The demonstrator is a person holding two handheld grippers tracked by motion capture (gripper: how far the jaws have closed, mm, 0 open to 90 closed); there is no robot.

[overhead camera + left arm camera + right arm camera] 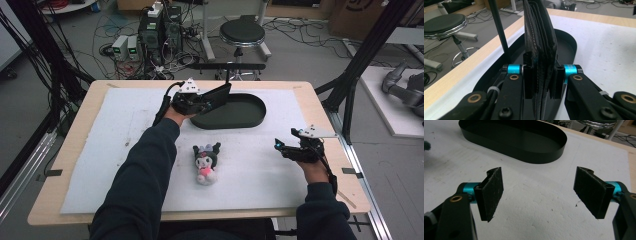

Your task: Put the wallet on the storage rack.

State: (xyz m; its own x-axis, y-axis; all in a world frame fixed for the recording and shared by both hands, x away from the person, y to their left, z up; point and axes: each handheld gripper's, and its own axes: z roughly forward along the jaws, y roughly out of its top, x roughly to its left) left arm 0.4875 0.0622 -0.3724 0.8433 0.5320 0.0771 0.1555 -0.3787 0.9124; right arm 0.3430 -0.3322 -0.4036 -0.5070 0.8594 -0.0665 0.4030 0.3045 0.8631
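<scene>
No legible text, label, brand, number or sign on any surface in the three views.

The person wore dark navy long sleeves that reached down to both wrists. Each hand carried a black gripper, the left gripper and the right gripper, topped with a grey three-cornered plate and trailing a black cable. Up close, the black arms showed brass-coloured rivets, bright blue metal collars, dark screws and flat black padded fingers.
</scene>
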